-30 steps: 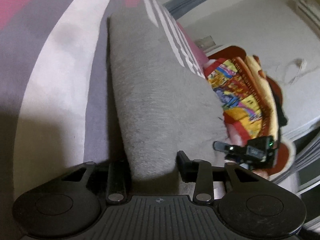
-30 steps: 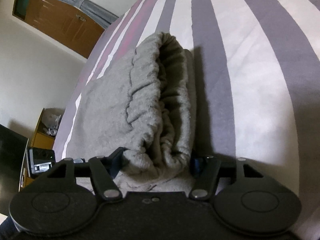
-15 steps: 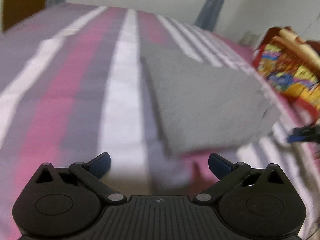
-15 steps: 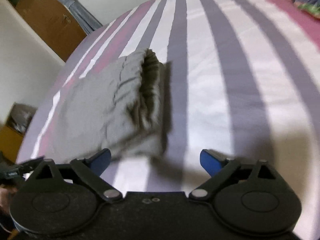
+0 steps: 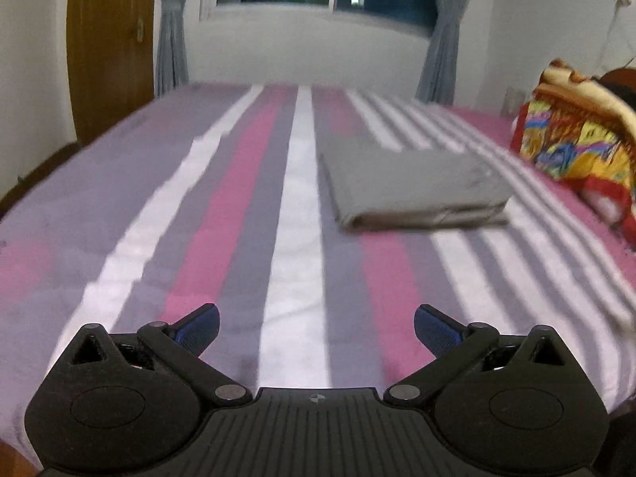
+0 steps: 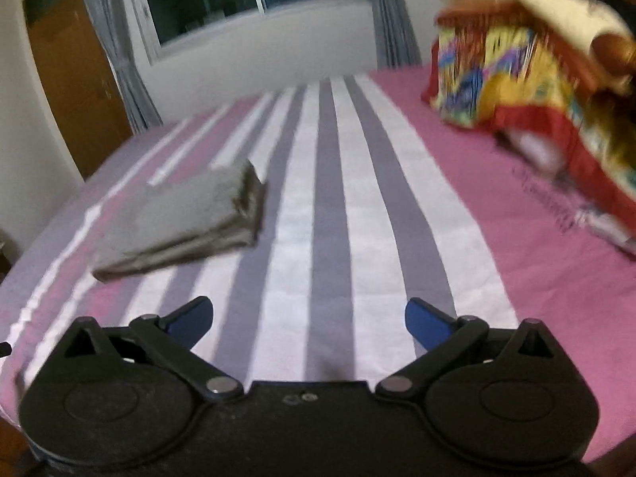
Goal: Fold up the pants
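The grey pants (image 5: 413, 185) lie folded into a compact rectangle on the striped bed (image 5: 246, 214). In the right wrist view they (image 6: 190, 218) sit to the left, with the bunched waistband end facing right. My left gripper (image 5: 316, 328) is open and empty, held well back from the pants and above the sheet. My right gripper (image 6: 308, 320) is also open and empty, back from the pants and to their right. Neither gripper touches the cloth.
A bright multicoloured blanket (image 5: 576, 147) is heaped at the bed's right side; it also shows in the right wrist view (image 6: 528, 79). A window with grey curtains (image 5: 171, 24) and a wooden door (image 5: 107, 43) stand behind the bed.
Both grippers opened, let go of the folded pants, and pulled back and up away from them. The pants now lie still on the bed.
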The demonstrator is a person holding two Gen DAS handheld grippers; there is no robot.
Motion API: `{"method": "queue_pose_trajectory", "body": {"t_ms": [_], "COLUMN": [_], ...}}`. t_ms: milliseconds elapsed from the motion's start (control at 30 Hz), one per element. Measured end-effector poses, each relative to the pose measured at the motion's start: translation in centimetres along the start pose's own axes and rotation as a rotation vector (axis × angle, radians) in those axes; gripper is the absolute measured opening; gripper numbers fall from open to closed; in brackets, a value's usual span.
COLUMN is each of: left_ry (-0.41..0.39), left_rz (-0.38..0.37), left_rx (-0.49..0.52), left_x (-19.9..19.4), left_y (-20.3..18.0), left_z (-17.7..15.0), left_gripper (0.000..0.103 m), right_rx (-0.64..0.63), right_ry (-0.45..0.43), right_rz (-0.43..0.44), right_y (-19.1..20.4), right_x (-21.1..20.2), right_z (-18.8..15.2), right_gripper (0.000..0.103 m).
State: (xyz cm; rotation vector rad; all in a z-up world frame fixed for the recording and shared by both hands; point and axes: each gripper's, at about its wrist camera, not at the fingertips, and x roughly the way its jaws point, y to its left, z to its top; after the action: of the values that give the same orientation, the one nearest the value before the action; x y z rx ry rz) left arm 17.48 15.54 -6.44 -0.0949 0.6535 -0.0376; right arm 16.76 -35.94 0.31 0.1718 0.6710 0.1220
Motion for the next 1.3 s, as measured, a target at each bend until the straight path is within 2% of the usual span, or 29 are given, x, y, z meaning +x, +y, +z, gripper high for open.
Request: {"method": "queue_pose_trajectory", "body": {"t_ms": [133,267,500,700,933,1133,1300], "left_ry": [-0.094,-0.156,-0.233,-0.293,-0.349,-0.405,-0.404], "left_rz": [-0.001,-0.042,-0.071,-0.052,-0.094,-0.117,-0.119], "left_rx": [-0.015,-0.042,-0.036,0.018,0.023,-0.004,0.007], "left_x": [-3.5,-6.9,-13.6,-19.3,-25.1,-30.9,-32.7], "left_y": [-1.9,-3.0,-5.5,-7.5,-9.2,-11.2,-11.7], "left_z": [2.9,5.2,5.4,4.3,2.3,-1.7,-5.0], "left_gripper": [0.103,0.103,0.103,0.103,0.103,0.103,0.103], "right_rx": [-0.043,-0.091,-0.167,-0.192,-0.206,-0.245,-0.252], "right_ry": [-0.064,-0.104,-0.176,-0.235,-0.291,-0.341,-0.351], "right_rz": [0.016,0.023,0.069,0.081,0.112,0.098,0.070], "right_y": [3.5,6.6,10.9,13.1,15.2,16.9,16.9], "right_x": [-3.7,-5.8,-11.0,-14.6,-19.5,-24.6,-26.4], "right_z": [1.3,2.9,2.7,1.4,-1.2,-5.5,-7.8], "right_gripper": [0.103,0.103,0.103,0.103,0.103,0.103,0.103]}}
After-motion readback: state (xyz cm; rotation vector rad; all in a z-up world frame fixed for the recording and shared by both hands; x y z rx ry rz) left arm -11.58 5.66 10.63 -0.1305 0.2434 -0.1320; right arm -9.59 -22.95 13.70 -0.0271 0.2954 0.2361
